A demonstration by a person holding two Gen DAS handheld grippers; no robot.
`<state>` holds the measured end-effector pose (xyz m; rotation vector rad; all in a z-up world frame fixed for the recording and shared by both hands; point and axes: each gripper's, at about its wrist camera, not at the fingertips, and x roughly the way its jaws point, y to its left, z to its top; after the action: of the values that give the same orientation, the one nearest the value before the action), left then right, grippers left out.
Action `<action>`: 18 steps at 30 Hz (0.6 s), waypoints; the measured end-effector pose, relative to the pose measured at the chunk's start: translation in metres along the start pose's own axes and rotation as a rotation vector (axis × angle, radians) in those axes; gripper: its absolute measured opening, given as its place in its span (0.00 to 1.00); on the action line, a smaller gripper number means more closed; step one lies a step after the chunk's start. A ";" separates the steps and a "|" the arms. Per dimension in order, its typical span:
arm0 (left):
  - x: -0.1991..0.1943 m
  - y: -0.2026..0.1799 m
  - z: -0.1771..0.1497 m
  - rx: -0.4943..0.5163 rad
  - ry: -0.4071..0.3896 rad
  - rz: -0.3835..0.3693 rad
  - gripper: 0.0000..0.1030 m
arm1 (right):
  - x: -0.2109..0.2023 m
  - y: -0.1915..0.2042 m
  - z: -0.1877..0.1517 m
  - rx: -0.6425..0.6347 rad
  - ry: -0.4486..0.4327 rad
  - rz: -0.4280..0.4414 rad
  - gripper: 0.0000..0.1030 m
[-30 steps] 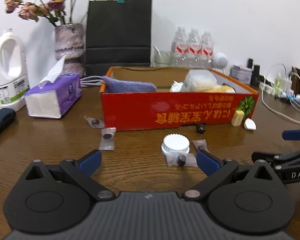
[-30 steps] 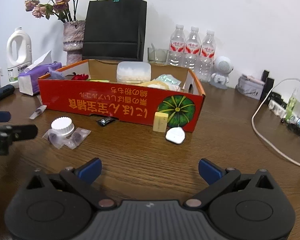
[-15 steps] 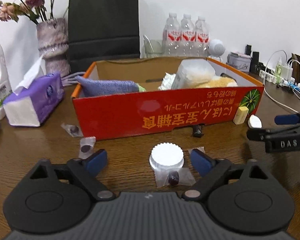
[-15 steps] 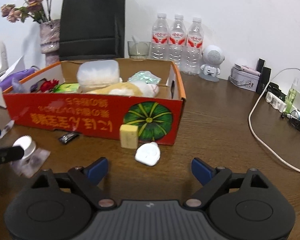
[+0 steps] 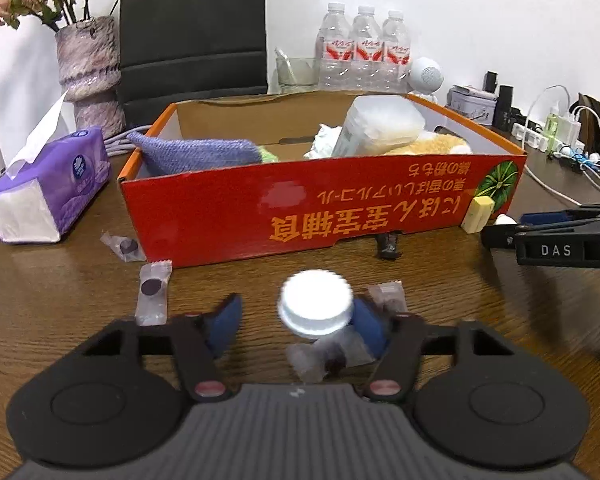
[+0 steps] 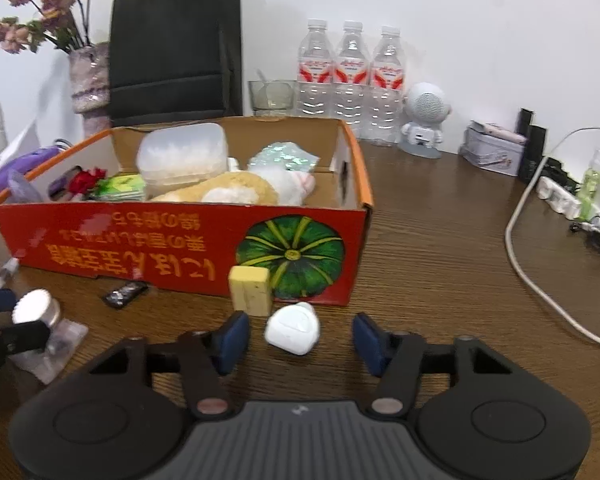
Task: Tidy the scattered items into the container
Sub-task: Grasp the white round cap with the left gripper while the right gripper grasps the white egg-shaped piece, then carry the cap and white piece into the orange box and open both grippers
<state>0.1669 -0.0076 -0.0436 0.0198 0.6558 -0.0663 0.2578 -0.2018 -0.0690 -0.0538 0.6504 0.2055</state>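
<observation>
Before the box (image 5: pixel 228 216), both claws are closing: left gripper (image 5: pixel 300 322) around cap (image 5: pixel 315 307), right gripper (image 6: pixel 298 338) around white case (image 6: pixel 293 328), neither clenched yet; keep each centred.

A red cardboard box (image 5: pixel 340 216) with an open top stands on the wood table, holding a purple cloth (image 5: pixel 196 154), a frosted plastic tub (image 5: pixel 380 124) and a tan plush item (image 6: pixel 228 190). In front of it, a white ridged cap (image 5: pixel 314 308) is seen blurred, with a clear wrapped sweet (image 5: pixel 324 356) just below it. 2 more wrapped sweets (image 5: pixel 152 290) lie near the box's left corner. A yellow block (image 6: pixel 249 290) leans against the box front, a white rounded case (image 6: pixel 293 328) lies just beside it, and a dark wrapper (image 6: pixel 124 293) lies to the left.
</observation>
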 end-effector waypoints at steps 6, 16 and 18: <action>-0.002 0.007 0.000 -0.047 -0.016 -0.034 0.39 | -0.007 0.000 -0.003 0.020 -0.025 0.009 0.26; -0.032 0.010 -0.011 -0.070 -0.122 -0.020 0.39 | -0.051 0.019 -0.024 -0.016 -0.121 0.068 0.26; -0.039 0.012 -0.014 -0.083 -0.129 -0.034 0.39 | -0.059 0.023 -0.026 -0.028 -0.131 0.085 0.26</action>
<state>0.1287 0.0073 -0.0309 -0.0750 0.5295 -0.0722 0.1911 -0.1922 -0.0537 -0.0390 0.5199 0.2980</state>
